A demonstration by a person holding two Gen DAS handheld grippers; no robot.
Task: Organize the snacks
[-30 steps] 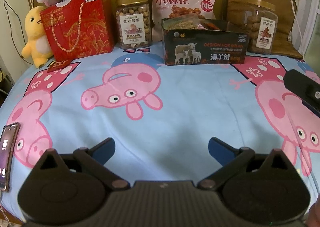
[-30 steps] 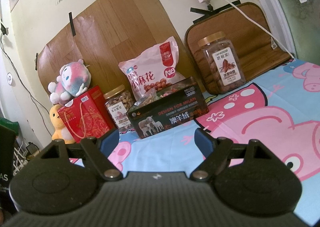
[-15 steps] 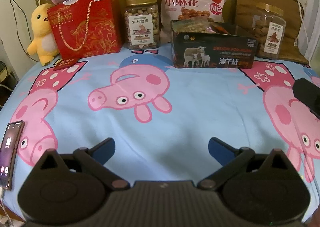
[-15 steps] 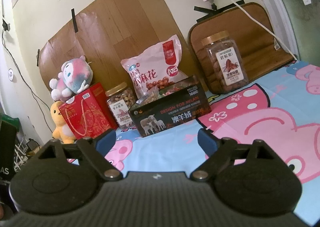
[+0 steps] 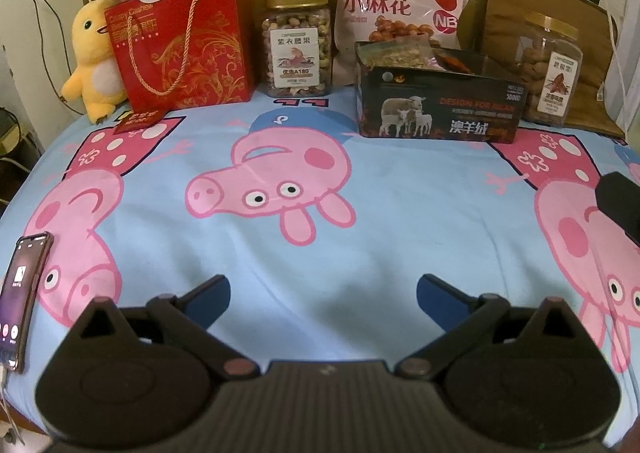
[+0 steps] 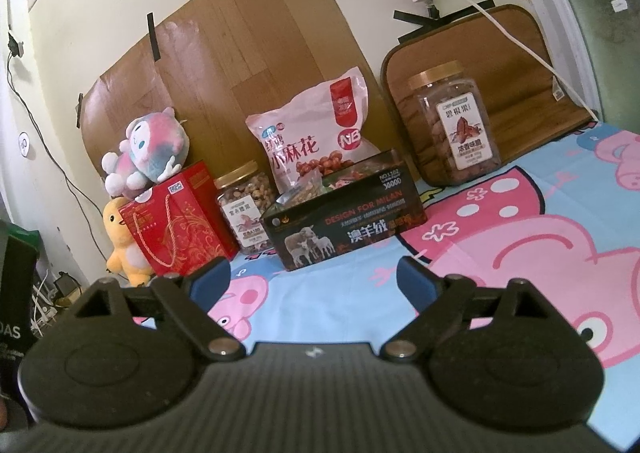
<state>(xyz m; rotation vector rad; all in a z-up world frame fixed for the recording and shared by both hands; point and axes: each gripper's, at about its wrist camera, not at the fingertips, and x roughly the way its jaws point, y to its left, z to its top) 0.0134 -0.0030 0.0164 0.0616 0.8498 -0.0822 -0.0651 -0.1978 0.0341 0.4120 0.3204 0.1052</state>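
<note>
Both my grippers, left gripper (image 5: 323,293) and right gripper (image 6: 314,277), gape empty. Snacks line the frame's top; nothing grasped yet. Next, I judge, the pecan jar (image 6: 456,129), upper right.

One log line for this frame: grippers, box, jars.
left gripper: open, empty | right gripper: open, empty | black box: holds snack packets | nut jars: outside box

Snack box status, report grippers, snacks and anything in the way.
Left gripper open, empty. Right gripper open, empty. Black box holds snack packets; jars, pink bag lined behind. Bedsheet between grippers and box bare.
</note>
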